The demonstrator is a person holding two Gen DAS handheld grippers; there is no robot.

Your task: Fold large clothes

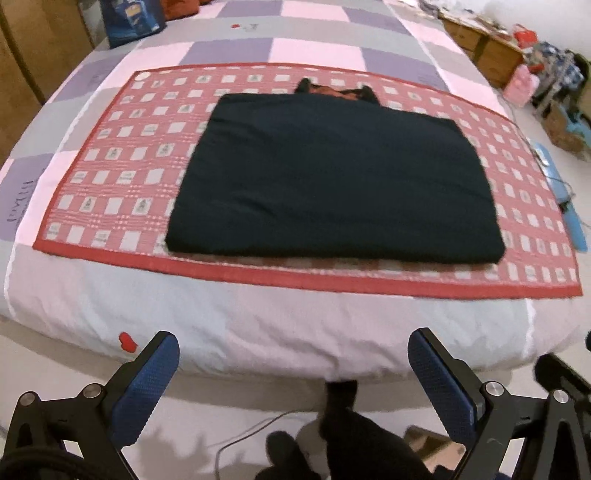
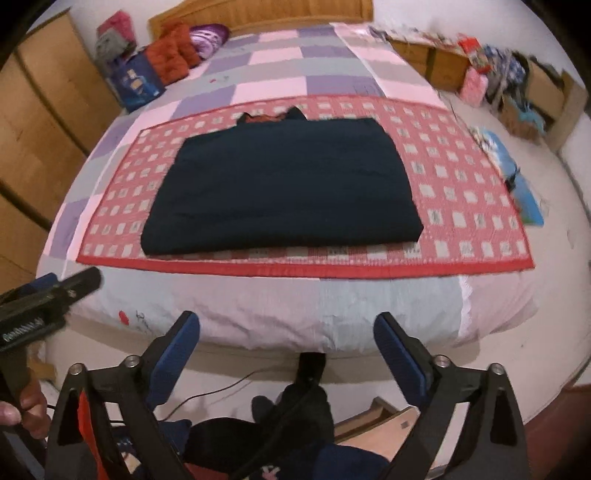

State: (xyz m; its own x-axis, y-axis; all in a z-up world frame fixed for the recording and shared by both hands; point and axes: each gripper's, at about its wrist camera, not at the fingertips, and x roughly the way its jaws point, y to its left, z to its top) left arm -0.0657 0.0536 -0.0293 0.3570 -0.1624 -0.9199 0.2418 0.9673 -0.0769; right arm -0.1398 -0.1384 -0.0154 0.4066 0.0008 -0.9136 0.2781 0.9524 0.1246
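Note:
A dark navy garment lies folded into a flat rectangle on a red checked mat spread over the bed. At its far edge an orange-lined collar pokes out. My left gripper hangs above the near edge of the bed, well short of the garment, jaws wide apart and empty. My right gripper is likewise back over the bed's near edge, open with nothing between its blue pads. In the right wrist view the left gripper shows at the left edge, held by a hand.
The bed wears a pink, purple and grey checked cover. A blue bag and orange cushions sit near the headboard. Wooden boxes and clutter line the floor on the right. A cable and dark clothes lie below me.

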